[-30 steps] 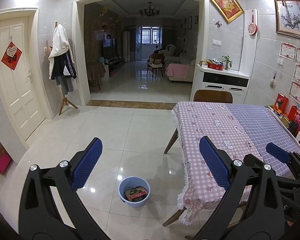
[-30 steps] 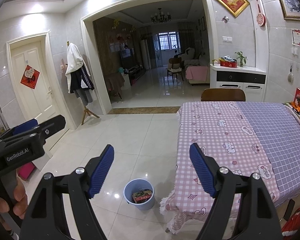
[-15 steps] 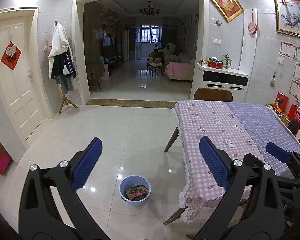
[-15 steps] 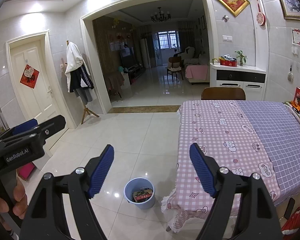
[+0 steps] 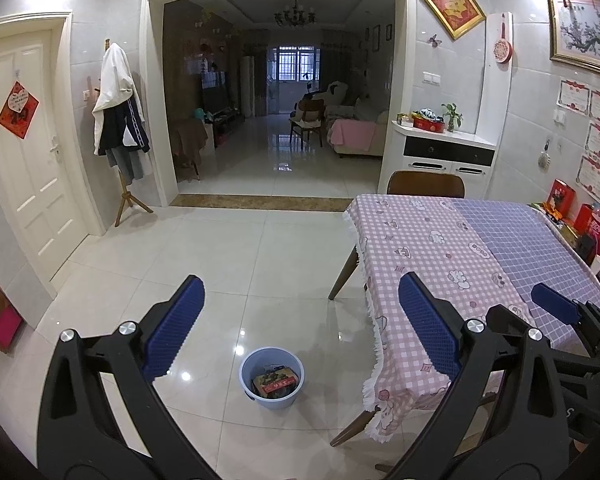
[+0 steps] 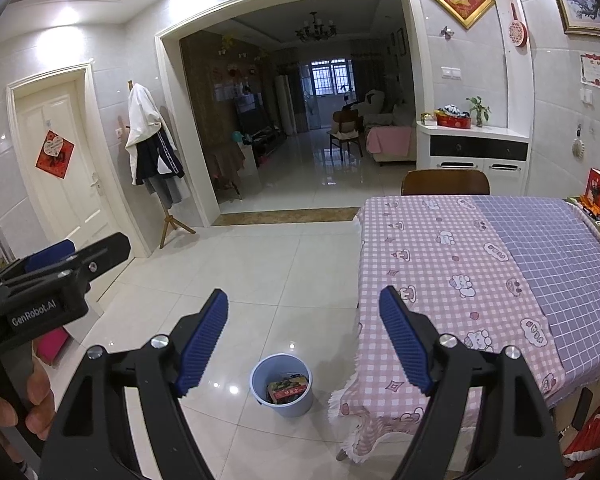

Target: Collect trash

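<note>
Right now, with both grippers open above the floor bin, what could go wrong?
The blue bin stands close beside the hanging tablecloth fringe, so a gripper reaching down might snag it. The box in the bin sits high, so more trash may spill out. The left gripper and right gripper are close together and could collide.

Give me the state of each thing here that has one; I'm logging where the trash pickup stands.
Left gripper: open, empty.
Right gripper: open, empty.
Blue bin: upright on the floor, a printed box inside.
White door: closed.
Table: covered by cloth, no trash visible on top.
</note>
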The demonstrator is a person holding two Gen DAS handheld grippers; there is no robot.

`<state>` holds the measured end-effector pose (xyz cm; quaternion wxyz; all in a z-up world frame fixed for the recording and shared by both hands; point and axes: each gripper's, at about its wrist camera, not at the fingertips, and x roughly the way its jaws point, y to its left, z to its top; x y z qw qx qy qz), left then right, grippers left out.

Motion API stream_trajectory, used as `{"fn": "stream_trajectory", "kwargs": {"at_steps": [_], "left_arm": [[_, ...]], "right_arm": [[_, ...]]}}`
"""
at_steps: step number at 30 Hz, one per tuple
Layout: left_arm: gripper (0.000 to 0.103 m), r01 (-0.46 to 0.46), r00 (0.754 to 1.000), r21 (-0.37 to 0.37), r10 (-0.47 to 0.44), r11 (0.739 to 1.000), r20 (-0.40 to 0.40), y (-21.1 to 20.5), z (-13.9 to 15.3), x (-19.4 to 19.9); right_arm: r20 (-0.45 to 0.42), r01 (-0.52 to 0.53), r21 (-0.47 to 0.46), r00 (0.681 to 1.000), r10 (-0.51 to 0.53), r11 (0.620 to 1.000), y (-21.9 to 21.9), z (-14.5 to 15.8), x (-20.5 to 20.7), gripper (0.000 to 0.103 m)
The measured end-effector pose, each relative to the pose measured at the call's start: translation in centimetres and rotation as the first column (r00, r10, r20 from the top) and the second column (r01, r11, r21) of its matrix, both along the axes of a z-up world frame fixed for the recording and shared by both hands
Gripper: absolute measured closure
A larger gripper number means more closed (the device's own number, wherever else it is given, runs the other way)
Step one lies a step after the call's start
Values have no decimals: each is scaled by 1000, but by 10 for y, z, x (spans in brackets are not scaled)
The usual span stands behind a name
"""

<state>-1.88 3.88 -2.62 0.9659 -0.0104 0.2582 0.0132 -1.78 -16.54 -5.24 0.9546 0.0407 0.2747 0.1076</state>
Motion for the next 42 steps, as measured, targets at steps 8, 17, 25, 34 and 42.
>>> {"fn": "stream_trajectory", "kwargs": {"at_steps": [8,17,25,34,42], "left_arm": [[7,11,1000,0,-11,1000,-6,12,0,4],[7,22,1000,-4,-22,1000,-5,18,1,7],[7,32,999,-8,-33,999,-13,22,-1,20],[7,18,999,-4,-18,1000,-35,14,-10,54],[7,-45,997,29,47,999,-61,-8,-22,105]], "right_arm": [[-8,15,2,1000,-15,1000,11,-3,2,26],[-14,34,6,999,-34,999,18,-5,5,26],[-31,47,4,998,-47,999,21,-9,14,26],[-52,42,7,998,-41,999,10,-19,47,26],[-77,-15,34,997,18,999,-12,-33,113,26]]}}
